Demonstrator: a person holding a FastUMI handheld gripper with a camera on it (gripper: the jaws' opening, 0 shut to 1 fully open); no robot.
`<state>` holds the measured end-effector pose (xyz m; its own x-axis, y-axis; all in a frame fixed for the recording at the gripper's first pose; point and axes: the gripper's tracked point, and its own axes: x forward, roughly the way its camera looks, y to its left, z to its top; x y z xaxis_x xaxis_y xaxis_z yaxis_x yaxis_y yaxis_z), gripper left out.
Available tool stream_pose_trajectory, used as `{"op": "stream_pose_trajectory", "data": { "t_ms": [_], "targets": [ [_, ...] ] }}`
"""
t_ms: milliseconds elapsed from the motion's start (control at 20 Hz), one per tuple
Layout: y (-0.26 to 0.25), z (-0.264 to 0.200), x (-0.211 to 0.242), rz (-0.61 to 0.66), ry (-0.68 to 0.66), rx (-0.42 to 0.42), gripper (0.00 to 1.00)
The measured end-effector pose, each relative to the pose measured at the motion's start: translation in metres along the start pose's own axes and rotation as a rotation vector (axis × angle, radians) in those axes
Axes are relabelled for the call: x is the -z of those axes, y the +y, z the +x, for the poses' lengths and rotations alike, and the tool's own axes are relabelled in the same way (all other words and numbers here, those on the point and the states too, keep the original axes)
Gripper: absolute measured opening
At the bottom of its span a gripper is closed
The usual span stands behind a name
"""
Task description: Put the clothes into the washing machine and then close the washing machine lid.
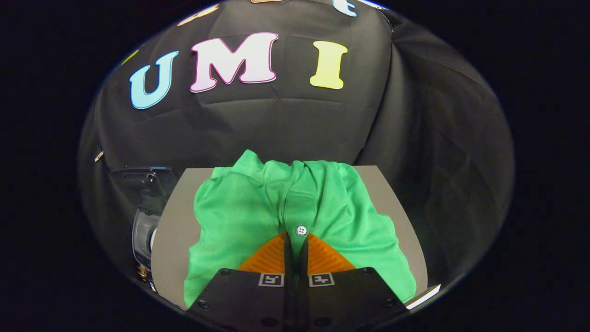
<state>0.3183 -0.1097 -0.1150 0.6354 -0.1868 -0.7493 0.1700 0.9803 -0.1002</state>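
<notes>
A: Jaws first. What are they doing?

B: My gripper (295,240) has its two orange ribbed fingers (269,259) drawn together, just a thin dark slit between them. The tips sit down on the green polo shirt (239,216), right at the button placket. A fold of green cloth seems to run into the slit at the tips, so I read it as pinching the shirt there. Not fully sure how much fabric is caught; the tips hide it.

A: Where is the shirt?

B: Heaped on a grey flat surface (173,230), crumpled, collar end away from me. It spreads to both sides of my fingers and well beyond them. A white button (301,230) lies just ahead of the tips, touching distance, slightly toward the right finger.

A: Placket straight?

B: Roughly. It runs from the button away from me up to the collar folds, a bit rumpled.

A: Anything else around?

B: Off the left of the grey surface, lower down, a dark machine part with a clear rounded piece (143,221). Could be the washing machine, cannot tell for certain from this angle. Cannot tell a lid state either.

A: Fingers' bases?

B: Black blocks, each with a small square marker (270,279) on top, side by side, nearly touching.

A: Shirt lifted?

B: It lies on the surface; cannot tell any lift at the pinch.
</notes>
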Motion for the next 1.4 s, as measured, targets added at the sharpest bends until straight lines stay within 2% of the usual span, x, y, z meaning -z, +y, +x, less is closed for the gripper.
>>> {"op": "stream_pose_trajectory", "data": {
  "t_ms": [250,600,800,1100,1400],
  "targets": [
    [0.003,-0.045,-0.031,0.024,-0.114,-0.010,0.05],
    [0.024,-0.135,-0.093,0.039,-0.325,-0.092,0.05],
    [0.053,-0.172,-0.115,0.035,-0.385,-0.168,0.04],
    [0.127,-0.208,-0.129,-0.044,-0.445,-0.287,0.05],
    [0.226,-0.215,-0.119,-0.168,-0.450,-0.441,0.04]
  ]
}}
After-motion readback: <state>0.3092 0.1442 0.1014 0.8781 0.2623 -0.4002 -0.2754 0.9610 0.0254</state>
